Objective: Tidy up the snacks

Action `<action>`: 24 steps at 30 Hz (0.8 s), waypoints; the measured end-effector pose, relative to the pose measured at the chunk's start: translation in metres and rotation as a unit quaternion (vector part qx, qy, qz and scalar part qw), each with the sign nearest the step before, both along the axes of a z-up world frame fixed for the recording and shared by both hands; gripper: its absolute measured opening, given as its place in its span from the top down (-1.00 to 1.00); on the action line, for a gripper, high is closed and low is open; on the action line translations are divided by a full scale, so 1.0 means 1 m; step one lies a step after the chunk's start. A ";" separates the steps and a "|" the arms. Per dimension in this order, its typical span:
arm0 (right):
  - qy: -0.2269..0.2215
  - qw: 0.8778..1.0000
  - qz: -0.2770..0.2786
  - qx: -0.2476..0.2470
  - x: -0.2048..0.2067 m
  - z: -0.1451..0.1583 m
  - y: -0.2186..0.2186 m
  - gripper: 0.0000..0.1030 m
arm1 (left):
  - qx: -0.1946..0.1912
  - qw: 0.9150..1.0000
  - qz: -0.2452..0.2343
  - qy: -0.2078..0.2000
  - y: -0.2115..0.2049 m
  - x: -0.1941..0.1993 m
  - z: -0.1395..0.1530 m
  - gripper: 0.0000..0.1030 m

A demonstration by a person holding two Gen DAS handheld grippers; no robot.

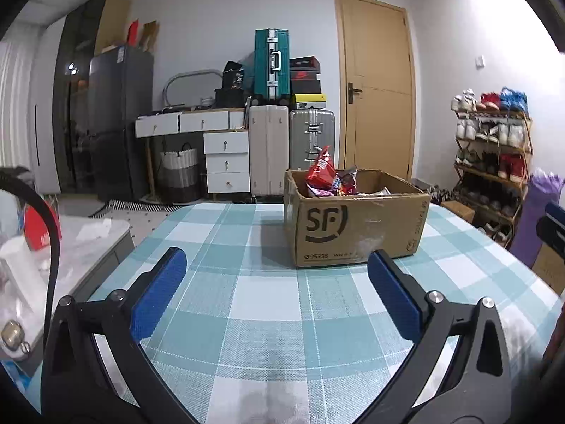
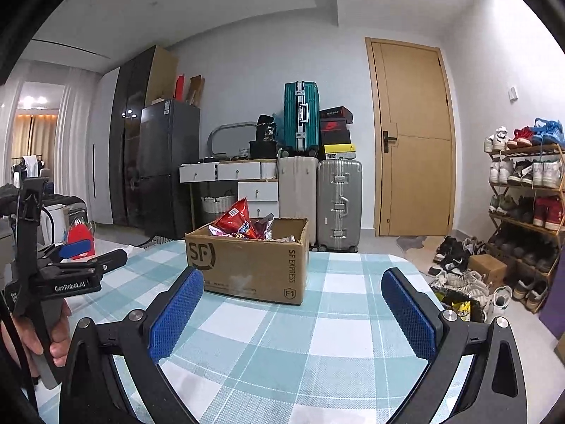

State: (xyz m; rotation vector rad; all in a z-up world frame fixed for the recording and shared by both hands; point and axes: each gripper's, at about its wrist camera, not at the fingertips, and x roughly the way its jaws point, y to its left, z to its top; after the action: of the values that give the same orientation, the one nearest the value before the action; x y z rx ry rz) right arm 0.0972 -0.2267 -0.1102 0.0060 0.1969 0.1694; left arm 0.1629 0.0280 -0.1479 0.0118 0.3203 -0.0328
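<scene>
Snacks: red crinkled bag (image 1: pixel 322 169) upright and tallest, mixed wrappers heaped beside it — all inside the box.
Box: brown cardboard carton (image 1: pixel 356 226), flaps open, black "SF" logo on the near face, "SF EXPRESS" on the side; stood on the far part of the bench (image 1: pixel 268 318), which wore a teal-and-white check cloth.
Left tongs (image 1: pixel 279 293): blue pads spread wide apart, nothing between, held low over the cloth and aimed at the carton.
Right tongs (image 2: pixel 293 312): likewise parted and empty, pointed at the carton's corner.
Hand (image 2: pixel 53 339): wrapped round the left handle, seen at the right view's edge.
Hard to make out: wrapper print too small to read; carton's floor hidden by its walls.
</scene>
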 end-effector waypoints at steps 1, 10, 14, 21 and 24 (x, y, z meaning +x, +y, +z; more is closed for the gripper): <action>0.001 1.000 0.000 0.002 0.000 0.001 0.000 -0.99 | -0.001 1.000 -0.001 0.000 0.000 -0.002 0.000 -0.99; -0.003 1.000 0.002 0.004 -0.001 0.000 0.001 -0.99 | -0.005 1.000 0.005 0.001 0.005 0.004 0.002 -0.99; 0.001 1.000 0.004 0.004 0.001 -0.001 0.000 -0.99 | -0.005 1.000 0.006 0.002 0.005 0.004 0.002 -0.99; 0.002 1.000 0.003 0.004 0.003 -0.002 0.000 -0.99 | -0.005 1.000 0.006 0.002 0.006 0.006 -0.001 -0.99; 0.002 1.000 0.003 0.006 0.003 -0.003 0.000 -0.99 | -0.005 1.000 0.006 0.002 0.006 0.006 -0.001 -0.99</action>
State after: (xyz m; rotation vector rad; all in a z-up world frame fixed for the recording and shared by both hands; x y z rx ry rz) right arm 0.1005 -0.2268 -0.1130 0.0169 0.2008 0.1771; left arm 0.1691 0.0339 -0.1490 0.0001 0.3237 -0.0234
